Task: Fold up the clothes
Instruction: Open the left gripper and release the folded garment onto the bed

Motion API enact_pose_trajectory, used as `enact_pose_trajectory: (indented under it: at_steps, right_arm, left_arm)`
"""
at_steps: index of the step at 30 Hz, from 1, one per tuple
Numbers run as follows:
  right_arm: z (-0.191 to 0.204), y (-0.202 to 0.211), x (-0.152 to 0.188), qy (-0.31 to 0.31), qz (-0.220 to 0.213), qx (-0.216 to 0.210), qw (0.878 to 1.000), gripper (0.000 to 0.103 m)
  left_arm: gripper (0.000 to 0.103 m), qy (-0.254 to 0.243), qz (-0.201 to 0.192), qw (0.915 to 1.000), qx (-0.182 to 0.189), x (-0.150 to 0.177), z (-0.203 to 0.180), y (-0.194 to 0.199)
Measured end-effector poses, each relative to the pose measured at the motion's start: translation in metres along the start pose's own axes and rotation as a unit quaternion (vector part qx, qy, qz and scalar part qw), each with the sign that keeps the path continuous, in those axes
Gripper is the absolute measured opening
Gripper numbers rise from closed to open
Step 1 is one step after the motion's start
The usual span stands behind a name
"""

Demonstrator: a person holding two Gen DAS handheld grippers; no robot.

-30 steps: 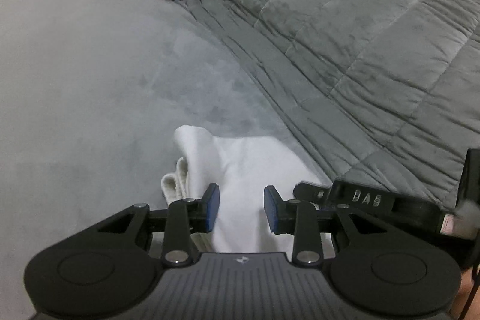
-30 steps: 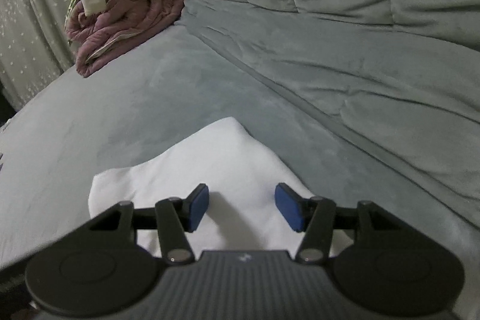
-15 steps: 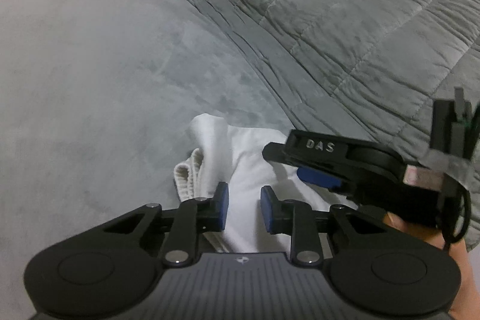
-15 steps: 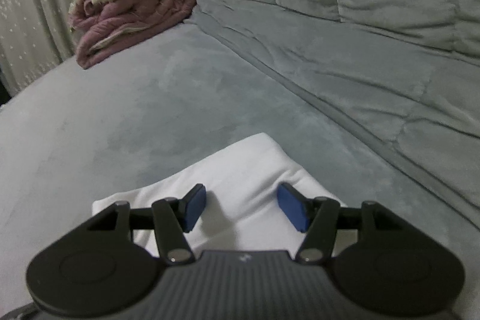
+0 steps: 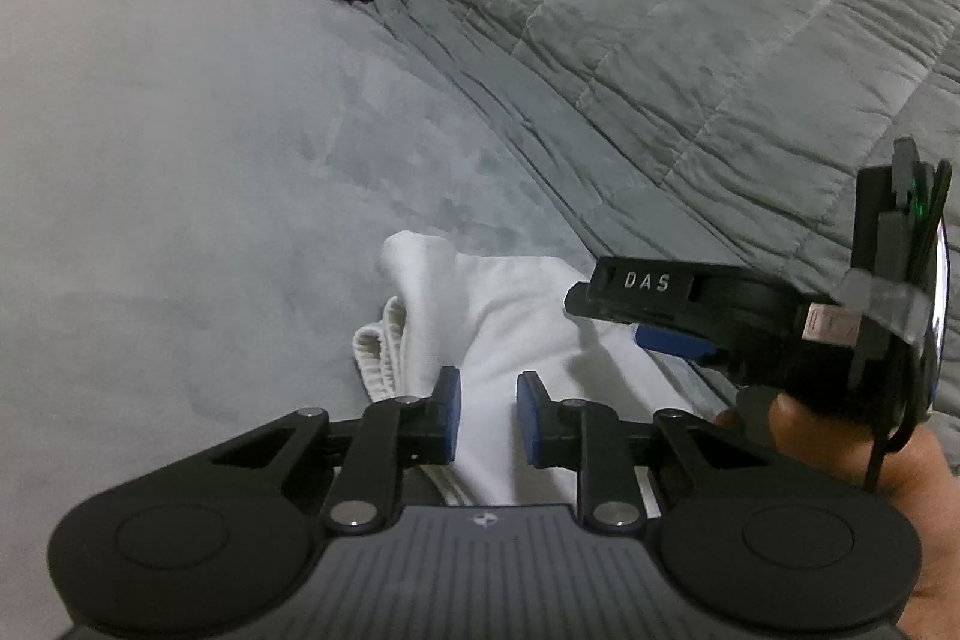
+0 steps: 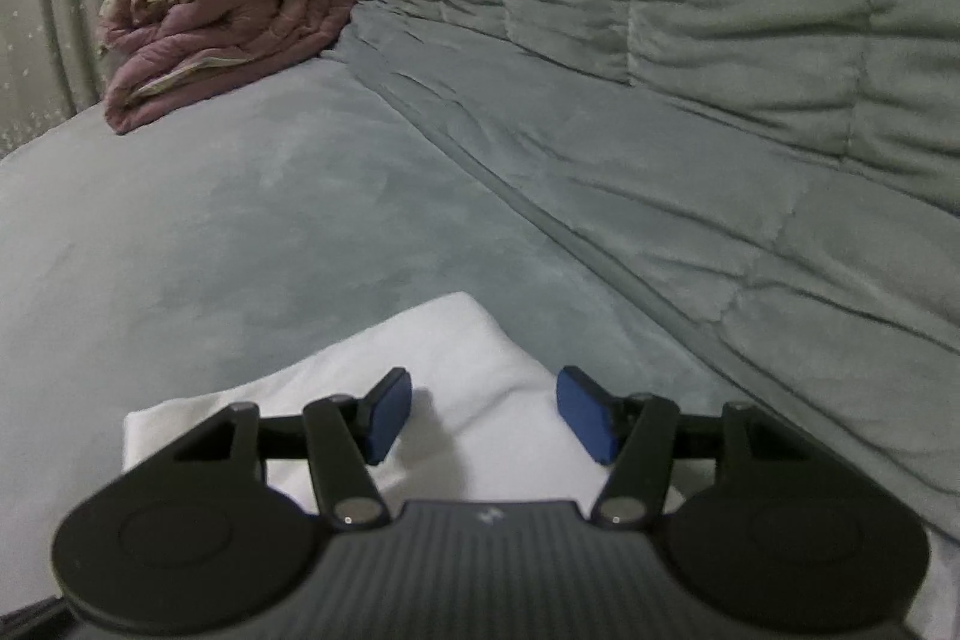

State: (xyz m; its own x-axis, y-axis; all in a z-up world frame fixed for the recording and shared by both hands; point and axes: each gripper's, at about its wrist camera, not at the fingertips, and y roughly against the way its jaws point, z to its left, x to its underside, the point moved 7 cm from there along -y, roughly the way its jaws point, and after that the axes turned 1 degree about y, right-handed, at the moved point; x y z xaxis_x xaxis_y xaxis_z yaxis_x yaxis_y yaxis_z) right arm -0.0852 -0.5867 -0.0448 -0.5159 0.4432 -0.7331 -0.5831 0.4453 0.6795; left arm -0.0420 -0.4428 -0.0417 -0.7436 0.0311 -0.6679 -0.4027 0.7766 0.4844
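A white garment (image 5: 510, 316) lies crumpled on the grey bed, its ribbed collar (image 5: 375, 352) at the left. My left gripper (image 5: 487, 415) hovers low over its near part. The jaws stand a narrow gap apart, white cloth shows between them, and the pads do not press on it. My right gripper (image 5: 606, 322) reaches in from the right, held by a hand (image 5: 900, 472), just above the garment's right side. In the right wrist view, the right gripper (image 6: 483, 415) stands open over a flat folded part of the garment (image 6: 444, 346), with nothing gripped.
A grey quilted duvet (image 5: 690, 58) rises along the right, with a seam where it meets the smooth sheet (image 5: 180, 172). A rolled mauve blanket (image 6: 228, 34) with pillows on top sits at the far end. A pale curtain (image 6: 36, 10) hangs at the left.
My left jaws have narrowed over the cloth. The right gripper has moved in from the right edge to above the garment's right side, and its jaws have widened a little.
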Motion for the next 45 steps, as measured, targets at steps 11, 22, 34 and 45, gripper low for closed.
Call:
enact_pose_trajectory:
  at_steps: [11,22,34,45]
  right_arm:
    - [0.005,0.015,0.015,-0.007,0.060,-0.020,0.998,0.062]
    - [0.000,0.036,0.033,0.003,0.077,-0.004,0.997,0.066]
    - [-0.010,0.046,0.052,0.013,0.095,0.009,0.995,0.071]
    - [-0.010,0.058,0.064,0.024,0.096,0.029,0.995,0.076]
  left_arm:
    - [0.023,-0.029,-0.002,0.9995,-0.011,0.011,-0.003,0.006]
    - [0.023,-0.026,0.002,0.9996,-0.015,0.017,-0.001,0.011]
    - [0.031,0.005,0.014,0.9999,-0.002,0.031,0.014,0.027]
    - [0.030,-0.030,0.017,0.9992,-0.021,0.050,0.014,0.051]
